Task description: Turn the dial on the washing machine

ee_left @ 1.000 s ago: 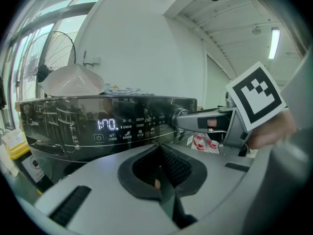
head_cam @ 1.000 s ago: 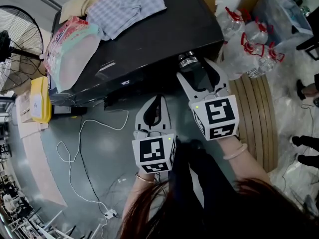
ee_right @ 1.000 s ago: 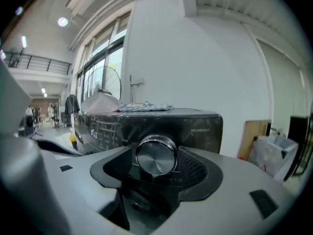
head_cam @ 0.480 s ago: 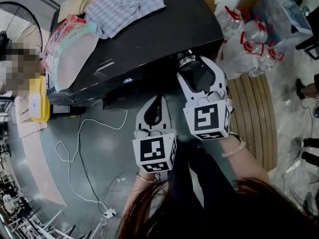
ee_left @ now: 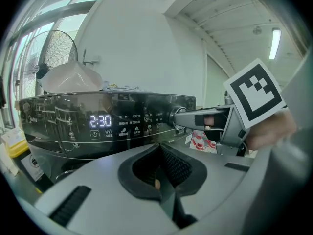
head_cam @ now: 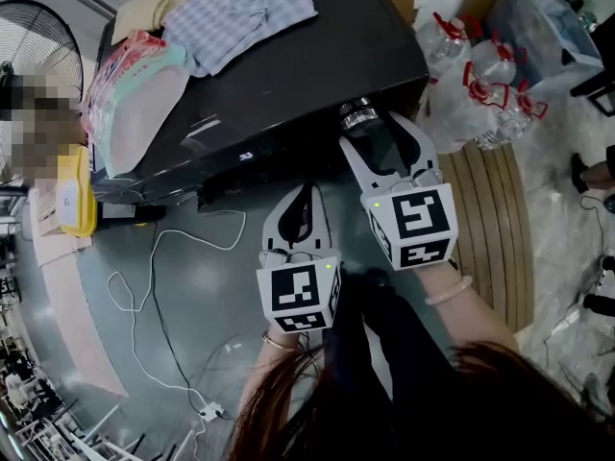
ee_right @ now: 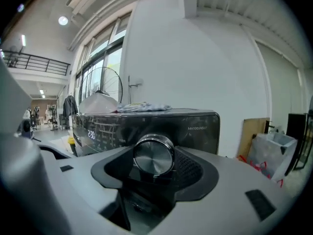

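Note:
The black washing machine (head_cam: 288, 75) has a round silver dial (head_cam: 358, 115) on the right end of its front panel. My right gripper (head_cam: 370, 129) reaches up to the dial with one jaw on each side and is shut on it. In the right gripper view the dial (ee_right: 153, 155) sits centred between the jaw tips. The left gripper view shows the dial (ee_left: 175, 116) with the right gripper's finger (ee_left: 198, 117) against it, and a lit display (ee_left: 100, 121). My left gripper (head_cam: 306, 192) hangs lower and to the left of the panel, shut and empty.
A checked cloth (head_cam: 245, 8) and a filled plastic bag (head_cam: 139, 94) lie on the machine's top. A standing fan (head_cam: 38, 65) is at the far left. Water bottles (head_cam: 480, 84) stand at the right. A white cable (head_cam: 163, 267) runs over the floor.
The right gripper twisted about the dial half a second ago and has turned back to its earlier angle. The left gripper has not moved.

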The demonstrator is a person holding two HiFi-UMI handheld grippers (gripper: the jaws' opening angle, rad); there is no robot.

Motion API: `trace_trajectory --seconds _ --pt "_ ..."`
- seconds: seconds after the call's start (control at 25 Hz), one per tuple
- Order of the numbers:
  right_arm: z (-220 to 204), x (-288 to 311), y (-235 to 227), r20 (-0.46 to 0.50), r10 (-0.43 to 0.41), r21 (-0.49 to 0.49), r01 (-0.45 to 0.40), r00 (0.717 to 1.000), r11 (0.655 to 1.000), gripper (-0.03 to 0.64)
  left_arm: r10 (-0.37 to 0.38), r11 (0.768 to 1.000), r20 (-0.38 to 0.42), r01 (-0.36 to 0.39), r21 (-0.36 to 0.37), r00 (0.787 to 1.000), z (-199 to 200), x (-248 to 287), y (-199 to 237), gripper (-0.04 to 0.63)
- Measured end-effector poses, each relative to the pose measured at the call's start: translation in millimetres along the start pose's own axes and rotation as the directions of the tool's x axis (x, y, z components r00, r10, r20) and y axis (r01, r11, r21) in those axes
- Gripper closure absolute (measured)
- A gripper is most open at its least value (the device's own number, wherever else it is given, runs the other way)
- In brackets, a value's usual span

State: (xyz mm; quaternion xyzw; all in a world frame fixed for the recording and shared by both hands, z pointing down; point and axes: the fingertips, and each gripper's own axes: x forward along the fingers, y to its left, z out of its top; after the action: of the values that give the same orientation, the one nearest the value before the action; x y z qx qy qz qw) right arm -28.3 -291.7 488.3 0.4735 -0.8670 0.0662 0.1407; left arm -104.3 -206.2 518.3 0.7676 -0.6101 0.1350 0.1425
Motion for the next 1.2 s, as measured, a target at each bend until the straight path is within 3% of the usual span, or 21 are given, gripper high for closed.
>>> trace_trajectory --seconds 0.76,1.2 --pt "0.6 -9.8 -0.4 0.000 0.029 0.030 -0.029 1.000 0.999 0.331 0.031 1.000 0.012 -0.031 0.002 0.999 7.1 -11.4 -2.3 0.581" --pt "10.4 -25.7 7.0 0.015 0.053 -0.014 -0.052 0.999 0.999 0.412 0.057 0.998 0.022 -0.057 0.004 0.998 14.3 -27.1 -3.0 0.581"
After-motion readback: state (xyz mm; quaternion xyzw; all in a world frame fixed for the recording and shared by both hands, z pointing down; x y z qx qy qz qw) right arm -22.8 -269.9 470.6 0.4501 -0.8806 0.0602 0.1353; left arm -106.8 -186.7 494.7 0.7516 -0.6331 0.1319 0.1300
